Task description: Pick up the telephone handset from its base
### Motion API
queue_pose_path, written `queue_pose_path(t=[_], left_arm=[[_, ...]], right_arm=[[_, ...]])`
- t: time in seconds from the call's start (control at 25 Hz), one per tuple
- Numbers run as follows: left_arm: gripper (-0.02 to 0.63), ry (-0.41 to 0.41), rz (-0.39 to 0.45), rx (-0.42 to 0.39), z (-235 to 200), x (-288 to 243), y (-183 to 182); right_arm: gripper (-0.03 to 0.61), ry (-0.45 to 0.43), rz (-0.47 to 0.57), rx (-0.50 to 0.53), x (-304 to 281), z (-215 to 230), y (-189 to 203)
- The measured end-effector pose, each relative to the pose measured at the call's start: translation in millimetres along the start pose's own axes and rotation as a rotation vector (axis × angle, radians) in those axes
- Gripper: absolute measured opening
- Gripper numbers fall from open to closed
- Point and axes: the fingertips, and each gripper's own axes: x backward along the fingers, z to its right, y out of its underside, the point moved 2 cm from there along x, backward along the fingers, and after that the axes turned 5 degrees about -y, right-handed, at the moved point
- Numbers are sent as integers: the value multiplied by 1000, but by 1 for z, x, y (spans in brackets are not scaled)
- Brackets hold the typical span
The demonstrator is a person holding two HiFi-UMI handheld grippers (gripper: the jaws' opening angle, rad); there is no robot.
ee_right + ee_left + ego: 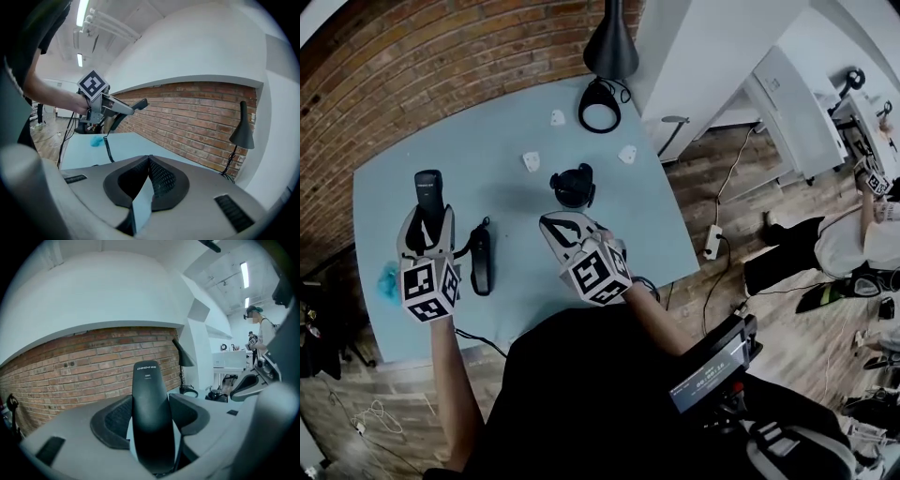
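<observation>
Head view: we see the handset (428,190) at the left of the frame, off its base (480,258), which rests just to its right on the table (656,225).
Left gripper (428,225): closed on the handset. In the left gripper view both pads press its lower part, and its top stands free at frame centre.
Right gripper (551,223): closed and empty, tips together, at the centre of the frame.
Cord (108,147): hangs coiled from the handset toward the table, at the upper left of the right gripper view.
Risk 1: we judge that more height may tighten the cord and drag the unheld base.
Risk 2: the grip sits low on a smooth shell, so a tilt could let the handset slide out.
</observation>
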Motion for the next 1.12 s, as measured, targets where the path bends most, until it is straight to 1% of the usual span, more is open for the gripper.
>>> queue_pose_path(t=[0.08, 0.2, 0.36, 0.48, 0.64, 0.72, 0.84, 0.92, 1.0, 1.04, 1.12], left_arm=[[278, -12, 39, 10, -5, 3, -16], [278, -25, 96, 3, -12, 10, -43], [278, -55, 153, -2, -26, 19, -75], [278, -64, 217, 10, -26, 22, -100], [278, -83, 291, -2, -28, 28, -130], [278, -92, 336, 0, -29, 36, -145], [278, -90, 410, -20, -23, 50, -165], [279, -74, 453, -27, -18, 58, -173], [279, -65, 475, -26, -16, 65, -169], [279, -63, 473, -26, -16, 67, -163], [279, -56, 456, -22, -16, 71, -147]], right_arm=[[9, 19, 35, 0, 0, 8, -16], [9, 35, 87, 14, -1, 17, -43], [9, 24, 158, 50, -4, 21, -83], [9, 19, 205, 94, 1, 29, -112], [9, 33, 284, 123, 4, 39, -150], [9, 54, 335, 131, 7, 41, -169], [9, 96, 452, 136, 16, 47, -201], [9, 123, 524, 128, 22, 50, -217], [9, 120, 595, 77, 27, 50, -226], [9, 110, 616, 53, 28, 49, -226], [9, 102, 623, 44, 24, 44, -224]])
